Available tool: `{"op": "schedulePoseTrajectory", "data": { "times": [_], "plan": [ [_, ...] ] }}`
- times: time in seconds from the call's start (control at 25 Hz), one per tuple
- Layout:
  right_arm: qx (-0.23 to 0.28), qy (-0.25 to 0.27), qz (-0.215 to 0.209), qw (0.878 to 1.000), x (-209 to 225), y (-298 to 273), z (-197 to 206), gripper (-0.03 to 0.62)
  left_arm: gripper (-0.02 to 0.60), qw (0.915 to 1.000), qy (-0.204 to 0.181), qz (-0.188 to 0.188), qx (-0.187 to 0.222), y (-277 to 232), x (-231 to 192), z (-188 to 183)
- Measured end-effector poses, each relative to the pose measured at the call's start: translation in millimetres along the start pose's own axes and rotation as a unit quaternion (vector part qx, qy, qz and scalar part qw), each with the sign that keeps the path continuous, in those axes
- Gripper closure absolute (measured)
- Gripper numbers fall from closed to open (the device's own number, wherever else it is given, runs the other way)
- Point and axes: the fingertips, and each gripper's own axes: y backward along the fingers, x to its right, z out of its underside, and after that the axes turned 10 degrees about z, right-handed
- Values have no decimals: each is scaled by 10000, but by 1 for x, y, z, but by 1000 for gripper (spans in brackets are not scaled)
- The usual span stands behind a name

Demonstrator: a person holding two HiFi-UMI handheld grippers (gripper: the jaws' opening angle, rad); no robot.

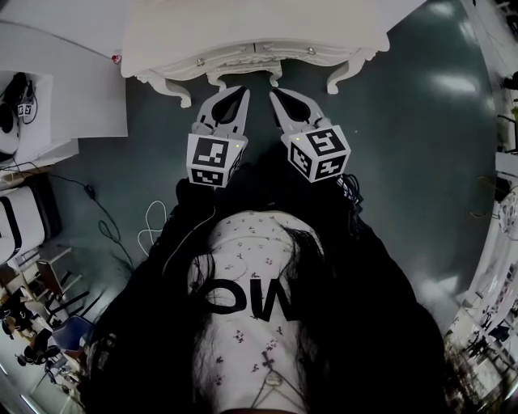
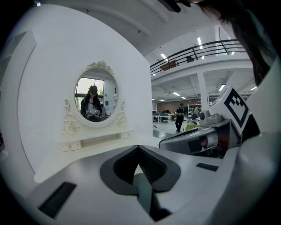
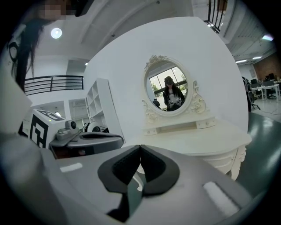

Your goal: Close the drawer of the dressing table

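The white dressing table (image 1: 243, 20) stands at the top of the head view. Its carved drawer front (image 1: 243, 57), with small knobs (image 1: 200, 61), lies about flush under the tabletop edge. Just short of that front, my left gripper (image 1: 244, 91) and right gripper (image 1: 273, 92) hover side by side, both shut with nothing held and not touching the front. In the left gripper view the shut left gripper (image 2: 138, 147) points at the oval mirror (image 2: 96, 99). The right gripper view has the shut right gripper (image 3: 140, 146) before the mirror (image 3: 169, 90) and tabletop (image 3: 197, 136).
A white desk (image 1: 57, 89) with a dark headset (image 1: 10, 113) is at the left. Cables (image 1: 150, 226) trail on the grey floor, and chairs (image 1: 48, 299) crowd the lower left. White shelving (image 3: 99, 110) stands left of the table. A person (image 2: 180, 117) walks in the far hall.
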Motion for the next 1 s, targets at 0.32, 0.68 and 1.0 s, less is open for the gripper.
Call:
{"op": "schedulePoseTrajectory", "data": {
  "times": [0.32, 0.68, 1.0],
  "plan": [
    [68, 164, 67, 9998, -34, 20, 13, 585, 581, 9998, -66, 170, 54, 32, 13, 12],
    [39, 359, 122, 9993, -56, 33, 26, 585, 581, 9995, -46, 294, 143, 49, 23, 22],
    [14, 477, 140, 9988, -66, 41, 35, 585, 581, 9990, -79, 368, 232, 57, 29, 25]
  ]
}}
